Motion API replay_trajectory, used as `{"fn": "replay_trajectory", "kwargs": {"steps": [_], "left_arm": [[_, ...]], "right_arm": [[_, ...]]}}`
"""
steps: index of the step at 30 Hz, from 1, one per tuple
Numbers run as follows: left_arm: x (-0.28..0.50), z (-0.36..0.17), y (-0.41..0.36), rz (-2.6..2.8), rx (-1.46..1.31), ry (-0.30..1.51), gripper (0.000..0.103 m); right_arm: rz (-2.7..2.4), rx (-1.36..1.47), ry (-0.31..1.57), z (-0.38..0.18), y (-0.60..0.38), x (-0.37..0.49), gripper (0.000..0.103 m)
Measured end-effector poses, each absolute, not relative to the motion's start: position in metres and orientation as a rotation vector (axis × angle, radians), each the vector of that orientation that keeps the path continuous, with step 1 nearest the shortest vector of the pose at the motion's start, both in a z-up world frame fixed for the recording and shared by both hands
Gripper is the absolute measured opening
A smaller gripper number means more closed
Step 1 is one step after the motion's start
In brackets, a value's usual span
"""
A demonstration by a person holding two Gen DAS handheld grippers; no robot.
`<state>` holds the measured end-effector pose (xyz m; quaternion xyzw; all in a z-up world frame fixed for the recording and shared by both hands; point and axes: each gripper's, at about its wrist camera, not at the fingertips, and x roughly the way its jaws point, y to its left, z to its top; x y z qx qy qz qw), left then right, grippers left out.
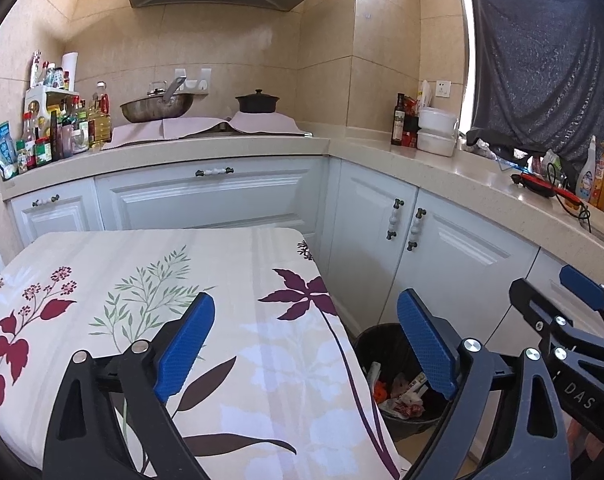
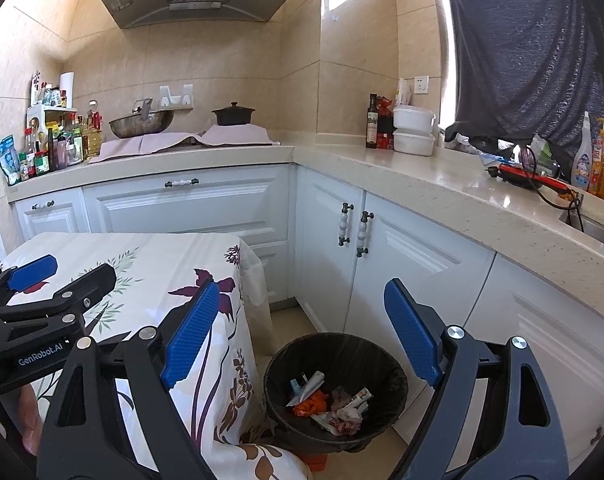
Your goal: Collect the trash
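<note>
A black trash bin (image 2: 336, 392) stands on the floor between the table and the white cabinets, lined with a dark bag. Crumpled wrappers and paper trash (image 2: 330, 400) lie inside it; the same trash (image 1: 402, 396) shows in the left wrist view inside the bin (image 1: 372, 344). My left gripper (image 1: 306, 344) hangs open over the table's right edge with nothing between its blue pads. My right gripper (image 2: 297, 328) is open above the bin, also with nothing between its pads. Each gripper shows at the edge of the other's view.
A table with a flowered cloth (image 1: 149, 280) fills the left foreground. An L-shaped counter (image 2: 442, 184) carries a wok (image 1: 157, 107), a black pot (image 1: 257, 102), several bottles, white tubs (image 2: 414, 130) and a red tool (image 2: 526, 174). White cabinet doors (image 2: 402, 248) stand behind the bin.
</note>
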<state>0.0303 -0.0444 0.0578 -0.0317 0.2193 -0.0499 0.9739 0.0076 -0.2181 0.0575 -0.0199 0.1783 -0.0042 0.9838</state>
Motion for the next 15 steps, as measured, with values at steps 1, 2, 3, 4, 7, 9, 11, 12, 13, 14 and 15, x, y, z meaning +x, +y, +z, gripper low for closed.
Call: {"fn": "replay_trajectory", "kwargs": {"steps": [1,2,3,4,7,9,11,12,13,14,15], "left_arm": [[0.030,0.057,-0.043,-0.106,-0.069,0.435,0.093],[0.031,0.057,-0.042,-0.107,-0.070,0.428,0.093],[0.031,0.057,-0.041,-0.106,-0.070,0.420,0.093],[0.031,0.057,-0.040,-0.104,-0.067,0.414,0.093],[0.036,0.056,-0.038,-0.096,-0.034,0.421,0.094],[0.043,0.051,-0.031,-0.077,-0.024,0.447,0.094],[0.054,0.042,-0.020,-0.036,-0.012,0.492,0.094],[0.059,0.036,-0.012,-0.016,-0.008,0.516,0.094],[0.065,0.029,0.000,0.013,-0.013,0.544,0.094],[0.070,0.024,0.009,0.034,-0.020,0.561,0.094],[0.077,0.017,0.025,0.066,-0.032,0.578,0.094]], "right_arm": [[-0.007,-0.041,0.360,0.057,-0.217,0.009,0.082],[-0.005,-0.043,0.364,0.056,-0.215,0.010,0.082],[-0.002,-0.043,0.366,0.056,-0.214,0.011,0.082],[0.002,-0.044,0.367,0.056,-0.212,0.012,0.082],[0.024,-0.051,0.374,0.055,-0.205,0.018,0.082],[0.054,-0.045,0.383,0.055,-0.198,0.025,0.084],[0.085,-0.036,0.386,0.054,-0.190,0.033,0.090],[0.108,-0.031,0.393,0.053,-0.185,0.039,0.091],[0.129,-0.030,0.404,0.051,-0.179,0.046,0.091],[0.156,-0.029,0.419,0.049,-0.170,0.056,0.091],[0.172,-0.031,0.430,0.047,-0.163,0.064,0.093]]}}
